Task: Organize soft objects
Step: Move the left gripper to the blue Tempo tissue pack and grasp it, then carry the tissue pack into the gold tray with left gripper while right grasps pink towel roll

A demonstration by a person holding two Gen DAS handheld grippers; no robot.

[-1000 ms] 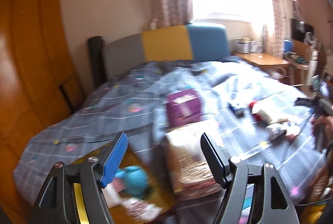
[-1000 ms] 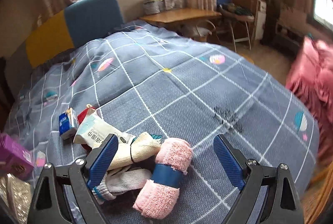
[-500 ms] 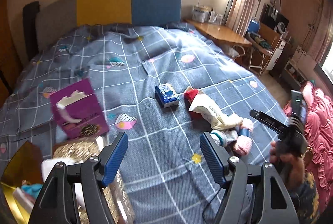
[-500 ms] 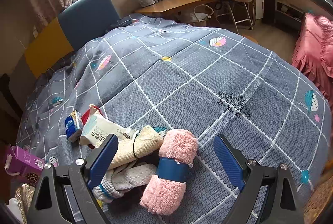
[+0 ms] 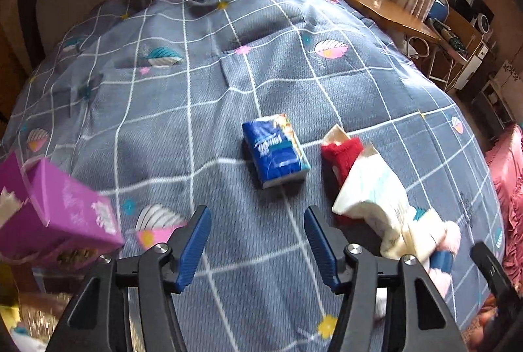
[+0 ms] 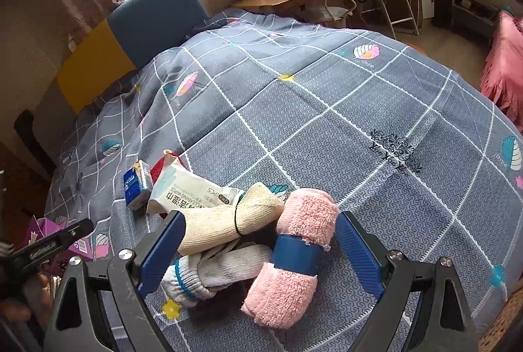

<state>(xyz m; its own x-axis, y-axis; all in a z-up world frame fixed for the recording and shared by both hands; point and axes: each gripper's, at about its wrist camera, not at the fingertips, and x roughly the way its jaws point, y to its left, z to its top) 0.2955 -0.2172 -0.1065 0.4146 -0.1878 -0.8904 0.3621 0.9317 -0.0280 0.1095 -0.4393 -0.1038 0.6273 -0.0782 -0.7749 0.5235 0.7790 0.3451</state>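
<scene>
Each claw, left (image 5: 256, 242) and right (image 6: 260, 249), is built from black, angular plastic arms joined by silver screws. Ribbed blue pads (image 5: 193, 245) are fitted along the inner faces of the fingers. A strip of white lettering is printed on one black arm in the right view.

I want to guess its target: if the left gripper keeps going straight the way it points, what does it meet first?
Probably the blue tissue pack, lying ahead between the open left gripper's fingers; only bare bedspread lies before it.
</scene>
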